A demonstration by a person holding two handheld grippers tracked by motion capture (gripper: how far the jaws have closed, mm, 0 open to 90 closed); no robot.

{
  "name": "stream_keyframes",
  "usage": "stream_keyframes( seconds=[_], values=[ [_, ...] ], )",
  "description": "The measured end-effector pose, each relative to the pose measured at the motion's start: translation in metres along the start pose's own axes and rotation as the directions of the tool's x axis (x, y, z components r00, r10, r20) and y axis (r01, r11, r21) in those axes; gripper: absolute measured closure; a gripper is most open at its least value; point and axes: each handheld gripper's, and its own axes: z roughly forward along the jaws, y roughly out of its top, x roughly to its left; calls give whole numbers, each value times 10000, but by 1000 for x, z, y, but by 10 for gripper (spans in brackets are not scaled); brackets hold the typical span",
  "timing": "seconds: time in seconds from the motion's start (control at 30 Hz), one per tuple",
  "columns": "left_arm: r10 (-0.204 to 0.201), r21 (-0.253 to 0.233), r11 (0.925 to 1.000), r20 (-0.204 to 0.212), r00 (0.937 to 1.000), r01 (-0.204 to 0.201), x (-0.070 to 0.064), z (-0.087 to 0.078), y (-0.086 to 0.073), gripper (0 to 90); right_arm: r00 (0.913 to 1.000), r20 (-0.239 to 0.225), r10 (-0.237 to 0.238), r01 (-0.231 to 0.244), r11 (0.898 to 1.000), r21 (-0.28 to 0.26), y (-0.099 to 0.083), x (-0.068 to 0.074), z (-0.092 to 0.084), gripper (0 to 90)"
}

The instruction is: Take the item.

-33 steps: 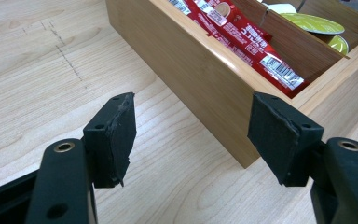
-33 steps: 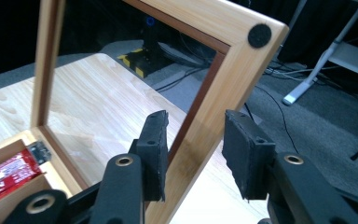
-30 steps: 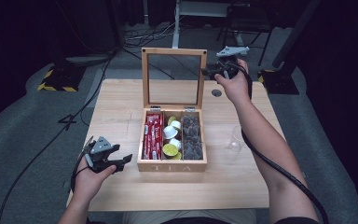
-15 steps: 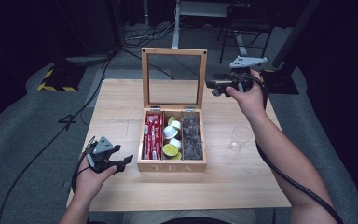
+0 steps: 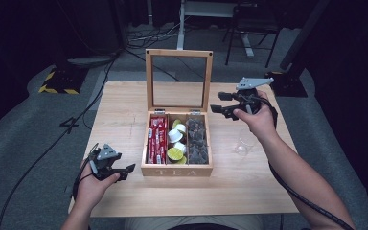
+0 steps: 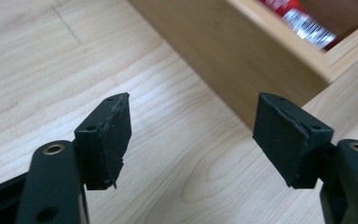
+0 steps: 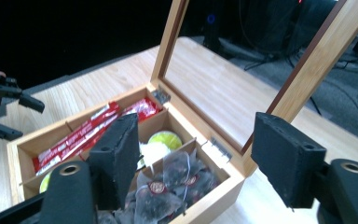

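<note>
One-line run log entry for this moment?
tea box: lid up | right tool: beside lid, jaws just opening, empty | left tool: open, empty, at box's front corner

Black jaws standing apart with nothing between, wooden table (image 6: pixel 51 60) beneath, tea box (image 6: pixel 242 56) corner just beyond

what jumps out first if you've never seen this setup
The wooden tea box at the middle of the table, its glass lid standing upright, draws the eye: red sachets on its left, pale and green capsules in the middle, dark mesh tea bags on its right. The right gripper hovers beside the lid, its jaws just opened with nothing between them, while the left gripper rests open near the box's front corner.
</note>
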Motion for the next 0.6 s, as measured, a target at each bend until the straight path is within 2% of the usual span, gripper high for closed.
stream_keyframes(
  seconds=[0.1,0.23,0.37,0.43,0.6],
  values=[
    [-75,212,9997,-30,10000,75,3,3,-2,282,10000,-2,-14,14,9992,407,-7,3,8,320],
    [20,469,9989,-89,10000,-16,5,7,-5,273,9991,-367,-228,267,9937,1088,-18,9,23,360],
    [29,614,9981,-102,9999,-23,6,10,-7,270,9979,-539,-354,424,9898,1360,-24,14,34,391],
    [-1,716,9974,-74,10000,6,7,12,-8,270,9966,-746,-337,454,9858,1614,-30,17,44,435],
    [62,934,9956,-85,9999,-54,9,17,-11,270,9959,-855,-302,470,9782,2022,-38,21,60,475]
  ],
)
